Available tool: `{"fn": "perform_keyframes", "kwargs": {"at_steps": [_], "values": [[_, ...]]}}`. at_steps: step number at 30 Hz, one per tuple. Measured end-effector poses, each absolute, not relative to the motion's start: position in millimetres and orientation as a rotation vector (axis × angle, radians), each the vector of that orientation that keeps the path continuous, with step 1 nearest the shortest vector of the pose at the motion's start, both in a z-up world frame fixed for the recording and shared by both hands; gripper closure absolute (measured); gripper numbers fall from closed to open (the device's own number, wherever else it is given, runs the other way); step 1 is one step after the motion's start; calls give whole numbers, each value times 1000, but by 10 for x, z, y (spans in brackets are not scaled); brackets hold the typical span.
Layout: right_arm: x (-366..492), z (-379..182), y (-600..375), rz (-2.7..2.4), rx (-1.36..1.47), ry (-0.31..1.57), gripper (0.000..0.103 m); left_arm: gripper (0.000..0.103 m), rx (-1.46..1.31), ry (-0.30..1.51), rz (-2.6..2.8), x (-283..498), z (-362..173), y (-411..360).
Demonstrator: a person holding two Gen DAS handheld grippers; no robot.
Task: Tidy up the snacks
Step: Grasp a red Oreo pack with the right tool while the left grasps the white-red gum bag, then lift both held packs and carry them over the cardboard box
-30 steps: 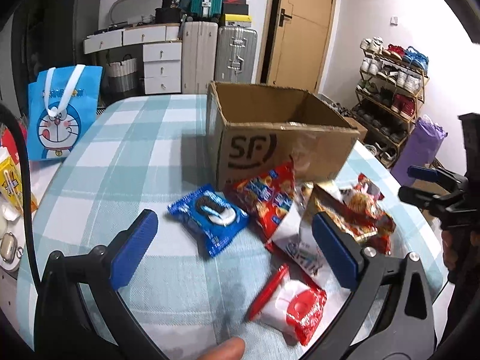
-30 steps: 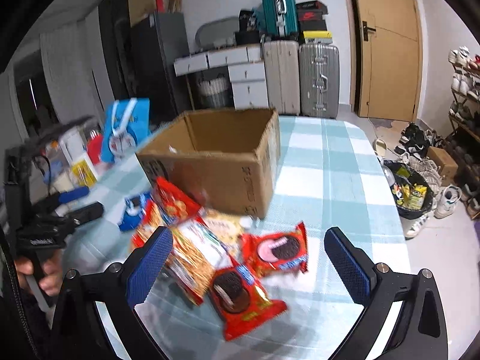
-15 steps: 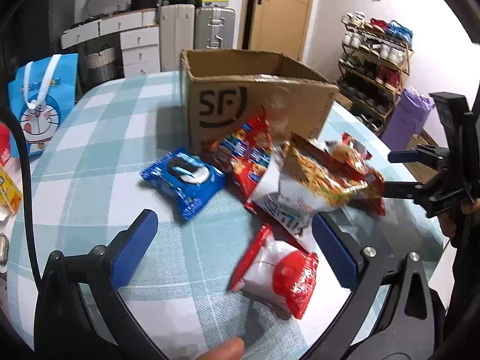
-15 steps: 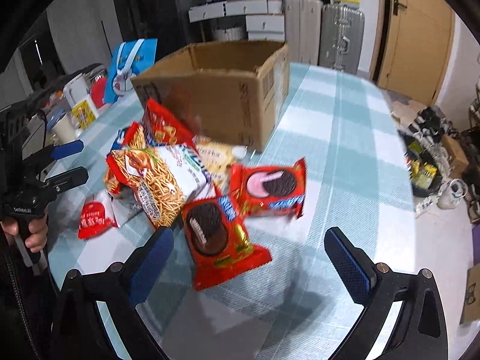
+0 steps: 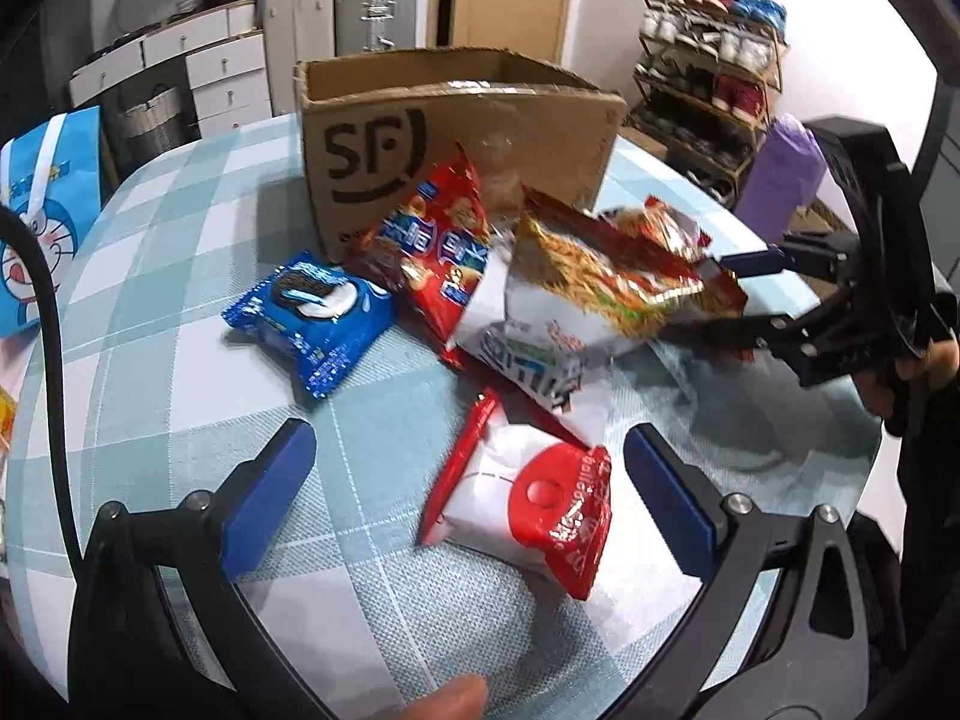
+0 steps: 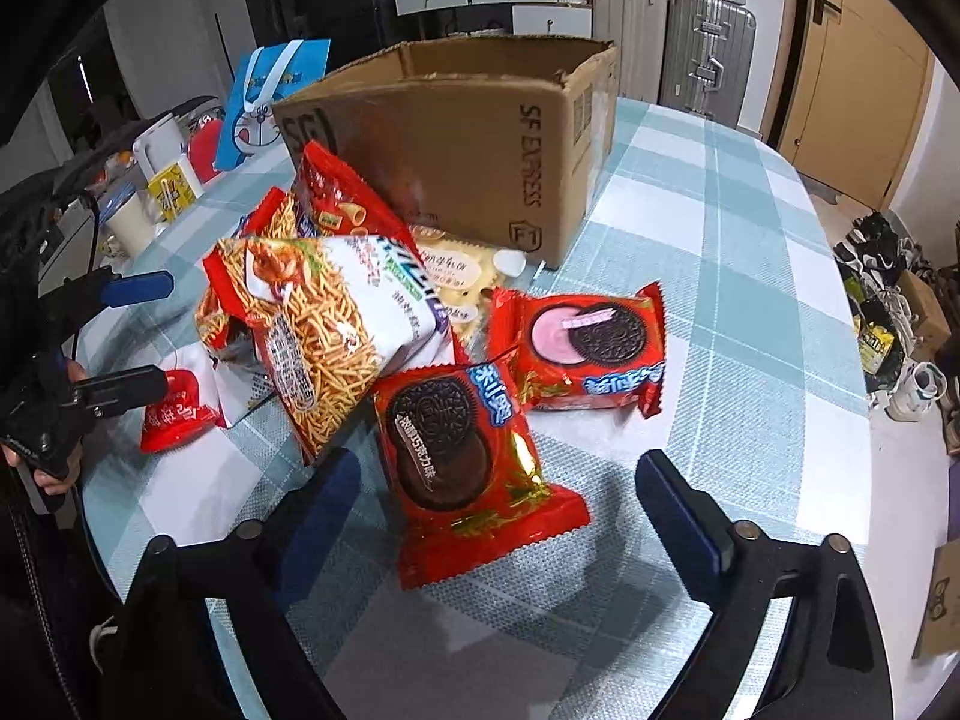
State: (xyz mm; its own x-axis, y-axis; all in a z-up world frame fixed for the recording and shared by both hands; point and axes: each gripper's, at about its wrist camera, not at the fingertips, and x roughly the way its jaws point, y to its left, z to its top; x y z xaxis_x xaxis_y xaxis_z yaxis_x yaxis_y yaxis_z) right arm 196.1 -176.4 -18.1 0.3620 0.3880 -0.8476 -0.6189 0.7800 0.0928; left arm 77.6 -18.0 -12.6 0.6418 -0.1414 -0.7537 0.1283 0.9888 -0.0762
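Snack packets heaped on checked bench, before open cardboard box.
Left gripper: fingers apart, straddling red-and-white packet, lower centre. Right gripper: fingers apart, just been closing, around red chocolate-cookie packet, no contact seen.

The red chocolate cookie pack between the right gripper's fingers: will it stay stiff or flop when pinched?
The red chocolate cookie pack lies flat with crinkly foil ends, so those probably flop. Its raised middle suggests stacked cookies, likely firm but breakable under a hard pinch. The glossy wrapper may slip against the right gripper, whose jaws have just been closing around it, not yet touching.
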Motion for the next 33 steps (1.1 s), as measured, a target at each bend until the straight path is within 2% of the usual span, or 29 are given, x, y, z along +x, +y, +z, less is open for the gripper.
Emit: {"fn": "perform_keyframes", "kwargs": {"at_steps": [1,6,11,14,16,25,27,33], "values": [[1962,-190,-1753,660,-265,1012,23,1,-7,871,-160,780,-147,-202],[1964,-259,-1697,660,-294,1010,38,1,35,901,-174,783,-226,-284],[1928,-234,-1705,686,-306,988,44,1,33,929,-193,811,-274,-289],[1893,-223,-1718,707,-315,981,48,5,34,942,-221,806,-287,-288],[1869,-197,-1740,727,-315,974,56,7,35,947,-232,802,-306,-292],[1818,-59,-1942,723,-296,936,56,35,58,947,-253,785,-356,-297],[1817,12,-2012,725,-268,915,56,46,65,939,-247,772,-340,-304],[1795,146,-2090,720,-229,874,56,53,33,907,-254,766,-271,-238]]}}
